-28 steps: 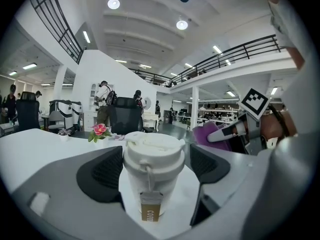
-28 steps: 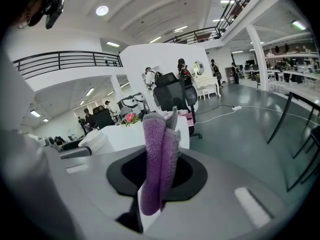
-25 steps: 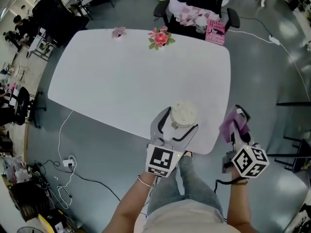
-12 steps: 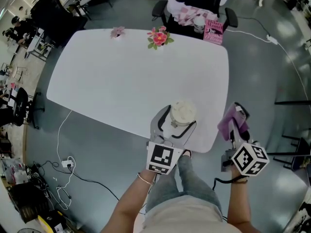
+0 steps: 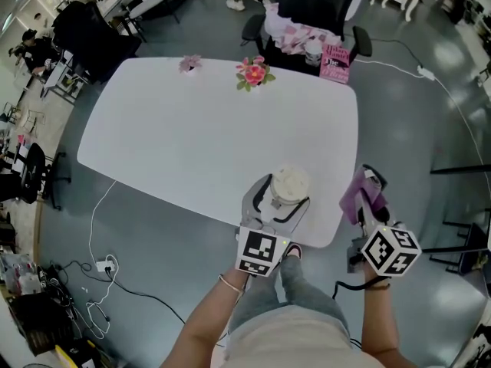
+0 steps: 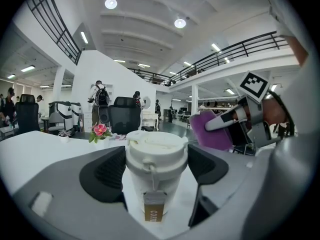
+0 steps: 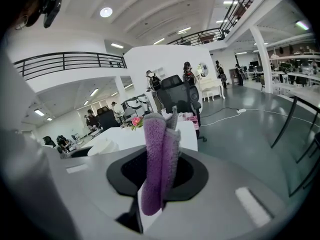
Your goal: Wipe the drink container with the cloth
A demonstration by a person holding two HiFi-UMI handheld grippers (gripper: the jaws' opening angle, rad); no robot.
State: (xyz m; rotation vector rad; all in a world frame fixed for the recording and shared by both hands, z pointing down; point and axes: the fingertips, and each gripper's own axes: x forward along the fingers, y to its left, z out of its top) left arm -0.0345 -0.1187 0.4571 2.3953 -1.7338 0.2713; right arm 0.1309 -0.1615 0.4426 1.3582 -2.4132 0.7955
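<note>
A white lidded drink container (image 5: 290,184) with a tea tag stands upright near the front edge of the white table (image 5: 192,129). My left gripper (image 5: 283,195) reaches around it from the near side. In the left gripper view both pads (image 6: 111,169) rest against the sides of the container (image 6: 156,174). My right gripper (image 5: 368,192) hangs off the table's right edge, beside the container, shut on a folded purple cloth (image 5: 356,195). In the right gripper view the cloth (image 7: 159,159) stands upright between the jaws. The cloth (image 6: 212,131) does not touch the container.
A pink flower sprig (image 5: 253,73) and a smaller pale one (image 5: 189,64) lie at the table's far edge. Behind it stands a black chair (image 5: 307,6) with pink cloth and a pink book (image 5: 335,58). Cables (image 5: 103,267) lie on the floor at the left.
The head view has shifted a little. The left gripper stays around the container, and the right gripper with the cloth has edged slightly towards it.
</note>
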